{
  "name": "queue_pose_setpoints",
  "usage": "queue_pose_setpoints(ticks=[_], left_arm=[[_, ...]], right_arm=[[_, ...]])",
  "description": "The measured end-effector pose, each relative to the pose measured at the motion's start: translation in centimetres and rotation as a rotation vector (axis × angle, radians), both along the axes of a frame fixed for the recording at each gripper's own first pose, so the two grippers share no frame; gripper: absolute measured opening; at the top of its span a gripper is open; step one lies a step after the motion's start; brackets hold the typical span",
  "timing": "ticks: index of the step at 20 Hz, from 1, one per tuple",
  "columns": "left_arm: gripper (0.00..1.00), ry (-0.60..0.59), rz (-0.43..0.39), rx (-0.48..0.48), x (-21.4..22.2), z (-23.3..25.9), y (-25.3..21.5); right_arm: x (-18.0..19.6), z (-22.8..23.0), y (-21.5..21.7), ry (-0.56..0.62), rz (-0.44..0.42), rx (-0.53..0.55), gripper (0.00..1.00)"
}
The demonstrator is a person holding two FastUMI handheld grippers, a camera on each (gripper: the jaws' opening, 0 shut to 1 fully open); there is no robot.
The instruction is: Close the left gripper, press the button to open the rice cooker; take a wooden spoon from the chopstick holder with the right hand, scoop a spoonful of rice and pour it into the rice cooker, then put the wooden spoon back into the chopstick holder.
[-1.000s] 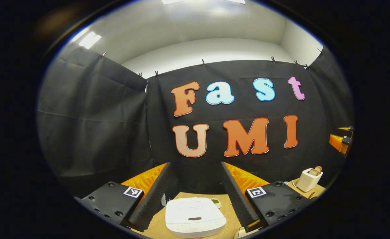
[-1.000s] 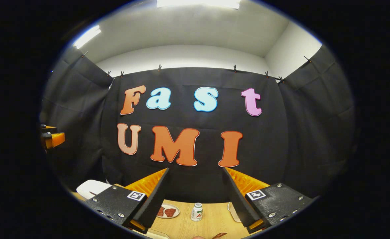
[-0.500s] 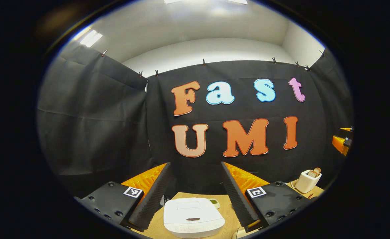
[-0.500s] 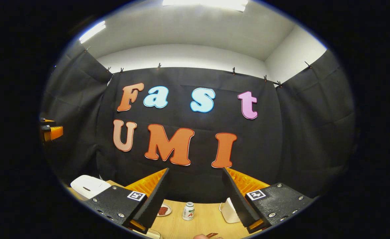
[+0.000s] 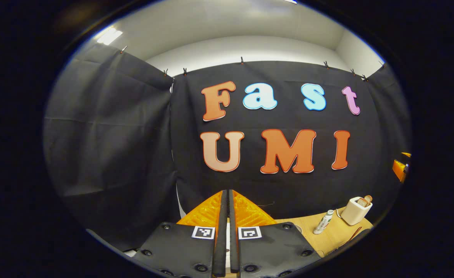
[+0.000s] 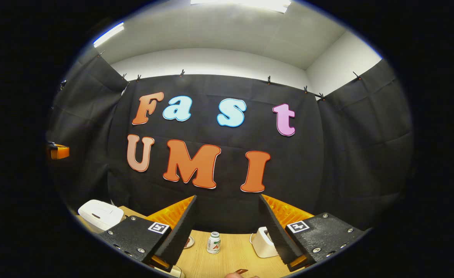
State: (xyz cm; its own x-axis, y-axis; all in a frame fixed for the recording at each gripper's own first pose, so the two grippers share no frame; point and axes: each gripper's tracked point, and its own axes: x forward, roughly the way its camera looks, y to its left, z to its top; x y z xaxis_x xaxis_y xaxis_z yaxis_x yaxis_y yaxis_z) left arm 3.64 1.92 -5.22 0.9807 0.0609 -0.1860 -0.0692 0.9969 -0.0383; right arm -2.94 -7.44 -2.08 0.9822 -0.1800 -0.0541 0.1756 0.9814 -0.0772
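Observation:
My left gripper (image 5: 227, 193) is shut with nothing between its fingers, which hide the rice cooker below them. The white rice cooker (image 6: 99, 214), lid down, sits at the table's left in the right gripper view. The white chopstick holder (image 5: 356, 210) stands at the far right of the left gripper view, with wooden spoon tops (image 5: 365, 200) poking out. My right gripper (image 6: 227, 197) is open and holds nothing. The chopstick holder (image 6: 261, 241) sits low between its fingers, partly behind the right finger.
A small white bottle (image 6: 213, 242) and a small plate (image 6: 188, 242) stand on the wooden table (image 6: 231, 258). The bottle (image 5: 323, 222) also stands left of the holder. The other gripper shows at each view's edge, right (image 5: 400, 168) and left (image 6: 57, 151).
My left gripper has shut and its fingers now cover the rice cooker. The right gripper view has shifted, bringing the chopstick holder in between its open fingers.

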Motion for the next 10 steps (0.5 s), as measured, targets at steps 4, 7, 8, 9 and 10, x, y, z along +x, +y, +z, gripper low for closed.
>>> queue_pose_setpoints(ticks=[4, 7, 8, 9, 10], left_arm=[[0.06, 0.17, -0.028, -0.079, 1.2, -4.5, 0.1], [0.05, 0.306, -0.023, -0.139, 2.3, -8.7, 0.7], [0.05, 0.348, -0.023, -0.167, 2.6, -10.1, 0.8], [0.06, 0.392, -0.025, -0.19, 2.8, -11.4, 0.9], [0.06, 0.433, -0.027, -0.215, 2.8, -12.7, 0.9]], right_arm=[[-0.2, -0.8, -0.3, 0.019, -0.019, -0.002, 0.95], [-0.7, -1.5, -0.5, 0.044, -0.033, -0.014, 0.95], [-1.0, -1.9, -0.6, 0.054, -0.037, -0.017, 0.97], [-1.2, -2.1, -0.6, 0.063, -0.04, -0.019, 0.95], [-1.5, -2.4, -0.6, 0.072, -0.045, -0.021, 0.95]])
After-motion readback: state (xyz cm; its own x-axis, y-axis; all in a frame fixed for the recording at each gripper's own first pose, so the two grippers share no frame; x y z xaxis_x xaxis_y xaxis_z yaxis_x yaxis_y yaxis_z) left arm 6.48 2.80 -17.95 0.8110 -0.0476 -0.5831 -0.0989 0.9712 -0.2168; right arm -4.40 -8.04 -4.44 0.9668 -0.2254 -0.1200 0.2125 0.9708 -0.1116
